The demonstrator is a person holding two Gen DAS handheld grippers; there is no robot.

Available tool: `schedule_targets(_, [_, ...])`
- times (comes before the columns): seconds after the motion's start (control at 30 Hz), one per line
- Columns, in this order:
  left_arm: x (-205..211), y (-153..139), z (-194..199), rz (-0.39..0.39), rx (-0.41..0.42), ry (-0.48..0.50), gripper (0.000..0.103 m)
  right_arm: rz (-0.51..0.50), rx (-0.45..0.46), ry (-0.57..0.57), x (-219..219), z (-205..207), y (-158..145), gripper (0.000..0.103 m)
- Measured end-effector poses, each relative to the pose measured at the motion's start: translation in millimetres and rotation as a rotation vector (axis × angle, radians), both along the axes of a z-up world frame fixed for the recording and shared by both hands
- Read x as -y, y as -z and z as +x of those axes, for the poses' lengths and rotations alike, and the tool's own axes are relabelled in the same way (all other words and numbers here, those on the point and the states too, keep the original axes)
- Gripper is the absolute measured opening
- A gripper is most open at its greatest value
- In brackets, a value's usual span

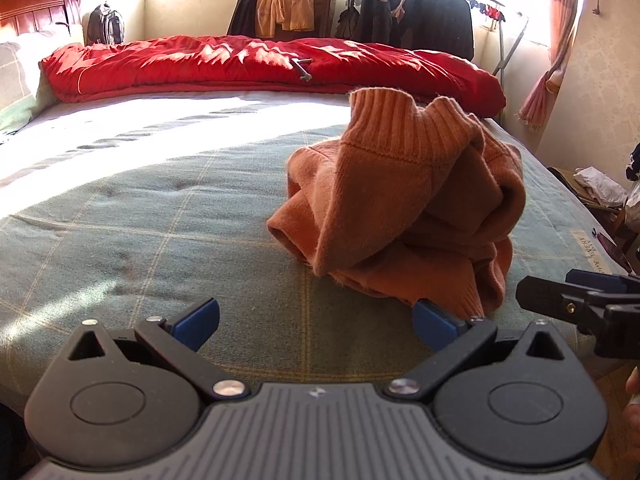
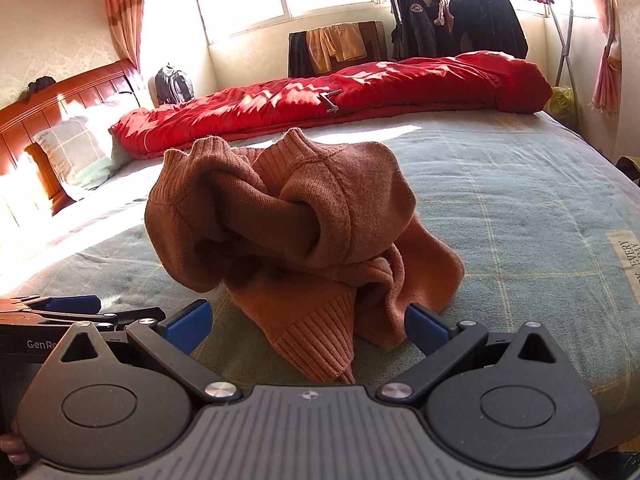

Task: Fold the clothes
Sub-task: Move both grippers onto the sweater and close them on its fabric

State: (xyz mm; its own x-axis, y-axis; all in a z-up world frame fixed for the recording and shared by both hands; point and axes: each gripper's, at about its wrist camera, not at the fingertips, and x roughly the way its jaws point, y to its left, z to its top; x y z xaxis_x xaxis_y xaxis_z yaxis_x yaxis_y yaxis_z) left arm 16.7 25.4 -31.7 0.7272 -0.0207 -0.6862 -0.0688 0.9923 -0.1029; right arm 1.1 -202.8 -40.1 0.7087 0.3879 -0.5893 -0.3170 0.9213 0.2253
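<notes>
Sweater [image 2: 296, 236] crumpled on bed [image 2: 520, 208], just ahead of spread right fingers [image 2: 424, 326]

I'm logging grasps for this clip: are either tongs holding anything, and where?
Nothing is held. Left tongs and right tongs are both open, short of the crumpled sweater.

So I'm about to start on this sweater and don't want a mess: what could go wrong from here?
The orange sweater sits in a twisted heap, so a blind pinch may catch several layers and drag the whole bundle. The ribbed hem lies between the open right tool fingers; grabbing only it could stretch the knit. The left tool, also open, is close beside it, so the two might collide.
</notes>
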Motion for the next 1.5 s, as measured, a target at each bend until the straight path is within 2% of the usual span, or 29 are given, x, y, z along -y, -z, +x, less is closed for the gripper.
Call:
schedule_targets(0.13, [2.3, 3.8, 16.9, 0.045, -0.036, 0.009, 0.102, -0.003, -0.011, -0.01, -2.5, 15.7, 3.3, 0.103])
schedule_targets(0.23, [3.5, 5.1, 25.7, 0.067, -0.023, 0.021, 0.102, -0.024, 0.009, -0.025, -6.5, 25.6, 3.6, 0.103])
schedule_targets(0.43, [0.4, 6.9, 33.8, 0.045, 0.068, 0.048, 0.102, -0.095, 0.056, -0.051, -13.7, 45.0, 3.1, 0.103])
schedule_targets(0.57, [-1.1, 6.2, 48.6, 0.039, 0.048, 0.064, 0.102, -0.131, 0.05, -0.051, -16.6, 60.5, 5.5, 0.103])
schedule_targets(0.73, [-2.0, 2.2, 67.0, 0.048, 0.021, 0.078, 0.102, -0.142, 0.041, -0.053, -19.8, 77.6, 6.9, 0.103])
schedule_targets(0.97, [-2.3, -1.9, 88.7, 0.104, 0.036, 0.086, 0.102, -0.154, 0.054, -0.076, -27.3, 98.9, 2.5, 0.103])
schedule_targets(1.5, [-18.8, -7.0, 170.8, 0.127, 0.094, 0.106, 0.103, -0.178, 0.11, -0.089, -40.3, 181.5, -10.2, 0.103])
